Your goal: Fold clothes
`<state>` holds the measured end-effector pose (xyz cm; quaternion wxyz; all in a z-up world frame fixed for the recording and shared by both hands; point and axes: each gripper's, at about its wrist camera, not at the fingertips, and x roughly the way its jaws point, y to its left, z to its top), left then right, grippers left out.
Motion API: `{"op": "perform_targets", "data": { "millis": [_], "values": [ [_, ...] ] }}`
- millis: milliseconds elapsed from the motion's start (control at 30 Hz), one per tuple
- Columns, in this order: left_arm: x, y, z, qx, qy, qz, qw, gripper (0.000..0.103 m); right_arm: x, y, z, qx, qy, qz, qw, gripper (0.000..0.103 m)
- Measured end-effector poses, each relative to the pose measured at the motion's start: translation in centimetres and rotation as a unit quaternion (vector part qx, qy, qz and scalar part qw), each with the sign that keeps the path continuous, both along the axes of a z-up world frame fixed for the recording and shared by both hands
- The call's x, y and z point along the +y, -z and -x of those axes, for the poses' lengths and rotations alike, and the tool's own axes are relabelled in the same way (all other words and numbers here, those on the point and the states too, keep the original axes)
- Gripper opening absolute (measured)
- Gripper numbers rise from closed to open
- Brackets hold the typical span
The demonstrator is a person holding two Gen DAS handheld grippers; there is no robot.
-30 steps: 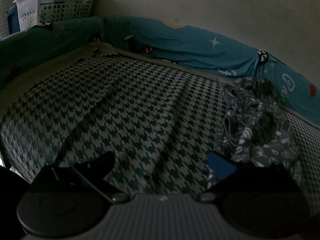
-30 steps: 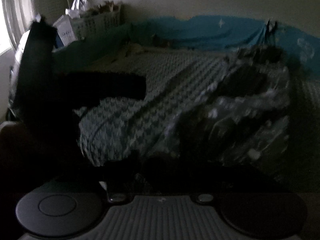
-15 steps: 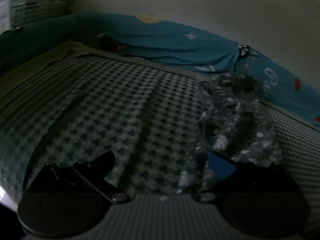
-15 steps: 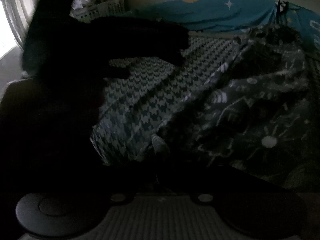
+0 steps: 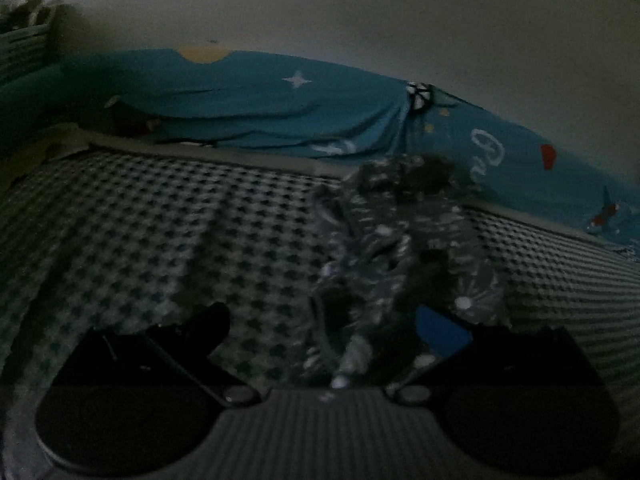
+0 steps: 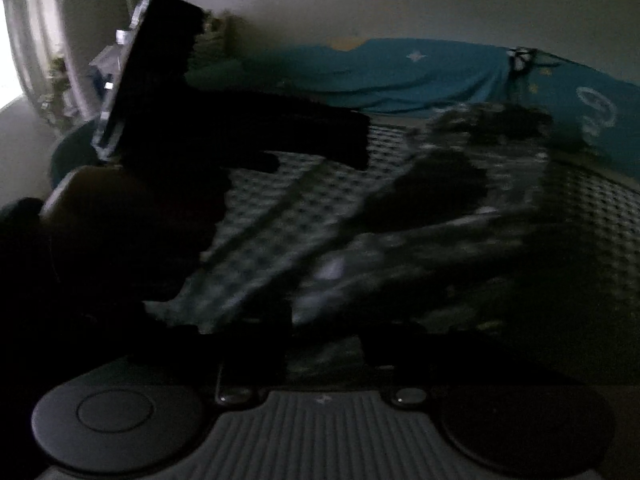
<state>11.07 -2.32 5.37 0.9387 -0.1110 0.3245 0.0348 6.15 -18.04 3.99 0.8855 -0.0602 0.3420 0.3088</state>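
a: where's the garment?

b: the dark patterned garment (image 5: pixel 400 248) lies crumpled on the houndstooth bed cover (image 5: pixel 160 232), running from about 12 o'clock down toward 6 in the left wrist view, its near end reaching between the fingers of the left gripper (image 5: pixel 324 332).

a: is that claw holding it?

b: its fingers stand wide apart, one at 8 o'clock, the blue-tipped one at 4. cloth lies between them, but nothing looks pinched.

a: and the right gripper (image 6: pixel 324 344)?

b: too dark and blurred. its fingers sit at 6 o'clock with patterned cloth in the gap; i cannot tell how far open it is or whether it has hold of anything.

a: anything else there?

b: the left gripper (image 6: pixel 224 132) shows as a black shape from 9 to 11 o'clock in the right wrist view, above the cover. a teal printed sheet (image 5: pixel 280 112) runs along the wall (image 5: pixel 360 12) at 12 o'clock, and a curtained window (image 6: pixel 24 48) glows at 10.
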Motion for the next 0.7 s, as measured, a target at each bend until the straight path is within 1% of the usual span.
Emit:
{"op": "perform_targets", "data": {
  "millis": [100, 267, 367, 433, 533, 700],
  "values": [
    [-0.8, -0.1, -1.6, -0.002, 0.015, -0.005, 0.9999, 0.103, -1.1, -0.1, -1.5, -0.001, 0.016, 0.006, 1.0, 0.04],
    [-1.8, 0.0, -4.2, 0.0, 0.036, -0.018, 0.9992, 0.103, -2.7, 0.3, -3.5, 0.01, 0.06, -0.009, 0.998, 0.046],
    [-2.1, 0.5, -5.5, 0.007, 0.045, -0.02, 0.9988, 0.103, -3.6, 0.5, -4.7, 0.016, 0.087, -0.018, 0.996, 0.047],
    [-2.4, 0.8, -6.3, 0.011, 0.052, -0.018, 0.9984, 0.103, -3.9, 0.8, -5.2, 0.03, 0.105, -0.026, 0.994, 0.047],
    [-2.9, 1.3, -7.2, 0.016, 0.059, -0.024, 0.9978, 0.103, -4.3, 0.9, -5.5, 0.039, 0.117, -0.04, 0.992, 0.047],
    [-3.5, 2.4, -8.5, 0.026, 0.053, -0.045, 0.9973, 0.103, -4.2, 1.0, -5.6, 0.043, 0.125, -0.046, 0.99, 0.048]
  ]
}}
